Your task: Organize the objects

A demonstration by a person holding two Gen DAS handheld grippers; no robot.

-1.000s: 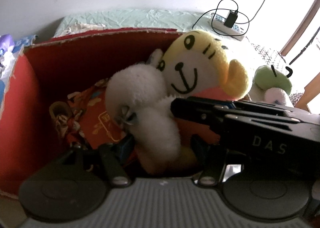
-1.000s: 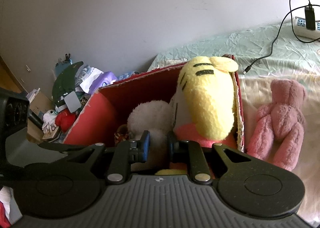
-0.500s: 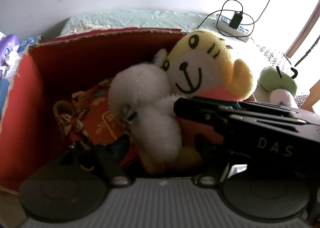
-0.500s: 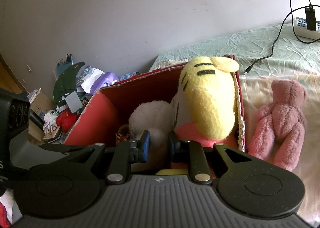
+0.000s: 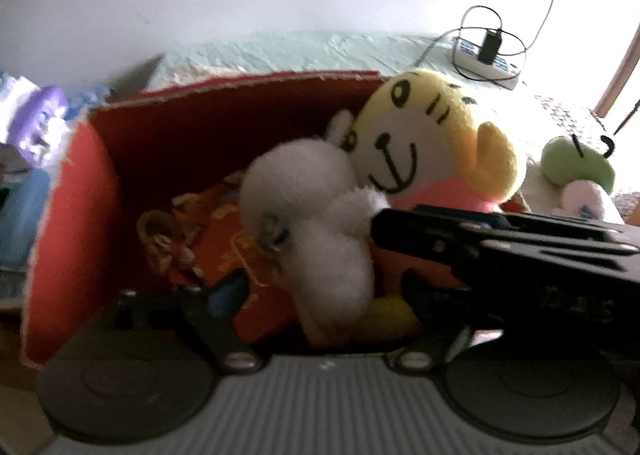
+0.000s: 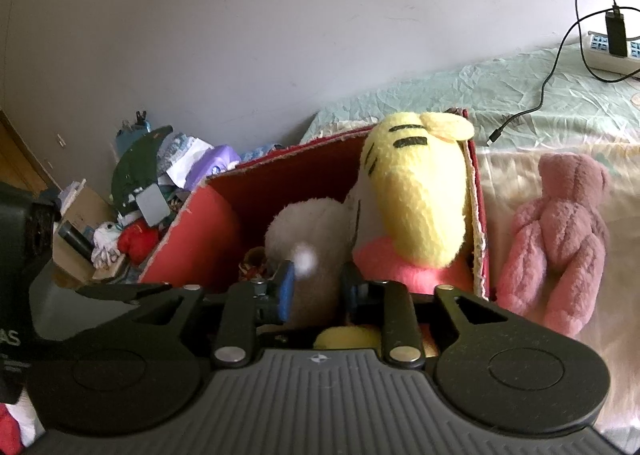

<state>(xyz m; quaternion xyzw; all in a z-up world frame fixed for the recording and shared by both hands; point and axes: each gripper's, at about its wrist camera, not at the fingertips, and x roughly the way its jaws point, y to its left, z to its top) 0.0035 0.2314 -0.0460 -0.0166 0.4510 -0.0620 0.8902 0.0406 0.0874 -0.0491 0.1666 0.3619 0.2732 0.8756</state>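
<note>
Both jaws have just been opening: left hand-held gripper [image 5: 320,287] spread wide, right hand-held gripper [image 6: 316,289] parted around the white plush [image 6: 308,231] in the red box [image 6: 192,239] on the bed [image 6: 520,103].

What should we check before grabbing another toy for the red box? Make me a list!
1. White plush toy inside the red box: ok, it sits low between the walls.
2. Yellow plush toy in the box: ok, though its head sticks up above the rim.
3. Left gripper let go: ok, its jaws have just been opening and stand wide on either side of the white toy.
4. Right gripper let go: cannot tell; its jaws have just been opening, but the white toy is between them, close to the pads.
5. Pink bear waiting outside: ok, lying on the bed beside the box.
6. Room left in the box: ok, its left part has space.
</note>
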